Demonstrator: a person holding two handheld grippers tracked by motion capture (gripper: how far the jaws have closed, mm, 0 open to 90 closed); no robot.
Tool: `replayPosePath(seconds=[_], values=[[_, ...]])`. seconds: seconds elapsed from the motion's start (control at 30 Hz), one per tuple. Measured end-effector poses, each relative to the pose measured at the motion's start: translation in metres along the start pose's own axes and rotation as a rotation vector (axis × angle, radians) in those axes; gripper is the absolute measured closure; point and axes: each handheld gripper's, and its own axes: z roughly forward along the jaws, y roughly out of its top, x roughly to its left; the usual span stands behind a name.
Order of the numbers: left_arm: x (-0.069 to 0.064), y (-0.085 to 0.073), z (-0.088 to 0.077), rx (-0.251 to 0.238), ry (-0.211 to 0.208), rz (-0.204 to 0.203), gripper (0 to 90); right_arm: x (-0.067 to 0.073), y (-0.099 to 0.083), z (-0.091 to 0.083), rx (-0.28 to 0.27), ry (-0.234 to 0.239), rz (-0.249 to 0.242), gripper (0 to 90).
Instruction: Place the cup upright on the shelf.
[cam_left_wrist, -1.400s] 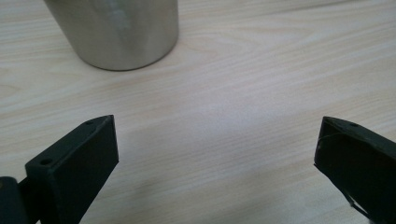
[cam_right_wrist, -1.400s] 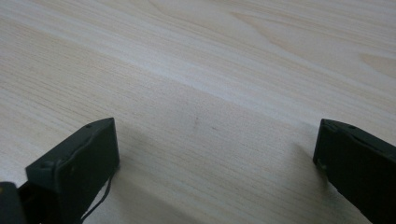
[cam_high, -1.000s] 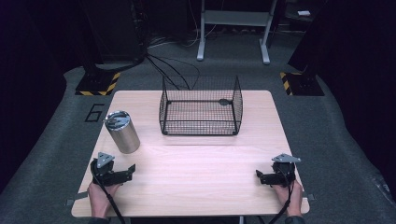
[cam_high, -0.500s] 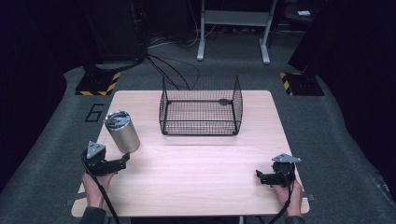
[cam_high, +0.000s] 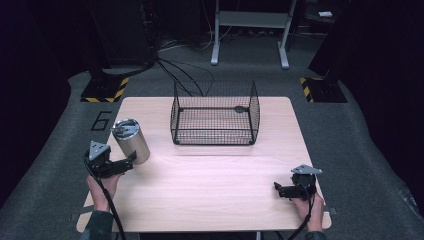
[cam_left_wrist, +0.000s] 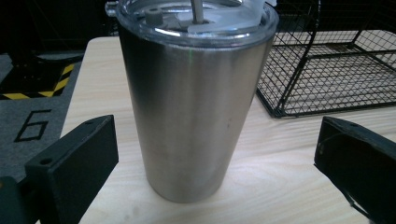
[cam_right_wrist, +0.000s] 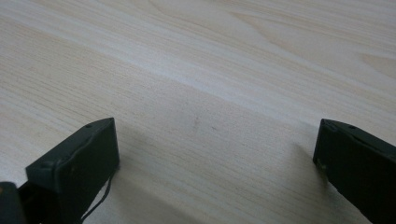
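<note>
Steel tumbler (cam_left_wrist: 196, 98) stands upright near the left edge of the table (cam_high: 210, 200), roughly midway along it, well apart from the wire basket (cam_high: 215, 117) at the far edge.

Left gripper (cam_high: 127, 161): jaws spread wide, holding nothing, one on each side of the tumbler's lower body with clear gaps on both sides. Not yet in contact, as far as the left gripper view shows.

Step in hand, as judged: approach for a side grasp. To do it well, push in until the wall sits deep between the jaws, keep them level and square to the upright axis, then close around mid-height. The body tapers towards the base, so a low pinch could slip or tip it.

Appearance: brushed metal, smooth, faint smudges; clear plastic lid (cam_left_wrist: 201, 21) seated on top, with a small raised tab.

Right gripper (cam_high: 285, 190): near the right front corner, jaws wide apart over bare wood, nothing held.
</note>
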Motion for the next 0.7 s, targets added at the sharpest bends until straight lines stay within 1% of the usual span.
replayPosePath(seconds=[0.17, 0.2, 0.23, 0.3, 0.37, 0.43, 0.47, 0.67, 0.7], values=[[0.0, 0.006, 0.003, -0.006, 0.001, 0.006, 0.0, 0.0, 0.0, 0.0, 0.0, 0.0, 0.0, 0.0], [0.0, 0.007, 0.005, -0.017, 0.008, 0.006, 0.0, 0.0, 0.0, 0.0, 0.0, 0.0, 0.0, 0.0], [0.001, 0.01, 0.006, -0.016, 0.012, 0.009, 0.0, 0.0, 0.0, 0.0, 0.0, 0.0, 0.0, 0.0], [0.001, 0.011, 0.007, -0.019, 0.01, 0.007, 0.0, 0.0, 0.0, 0.0, 0.0, 0.0, 0.0, 0.0], [0.001, 0.013, 0.01, -0.027, 0.016, 0.015, 0.0, 0.0, 0.0, 0.0, 0.0, 0.0, 0.0, 0.0], [0.001, 0.014, 0.012, -0.029, 0.018, 0.01, 0.0, 0.0, 0.0, 0.0, 0.0, 0.0, 0.0, 0.0], [0.001, 0.015, 0.014, -0.043, 0.022, 0.009, 0.0, 0.0, 0.0, 0.0, 0.0, 0.0, 0.0, 0.0], [0.001, 0.02, 0.019, -0.058, 0.032, 0.002, 0.0, 0.0, 0.0, 0.0, 0.0, 0.0, 0.0, 0.0], [0.001, 0.022, 0.022, -0.067, 0.036, 0.001, 0.0, 0.0, 0.0, 0.0, 0.0, 0.0, 0.0, 0.0]])
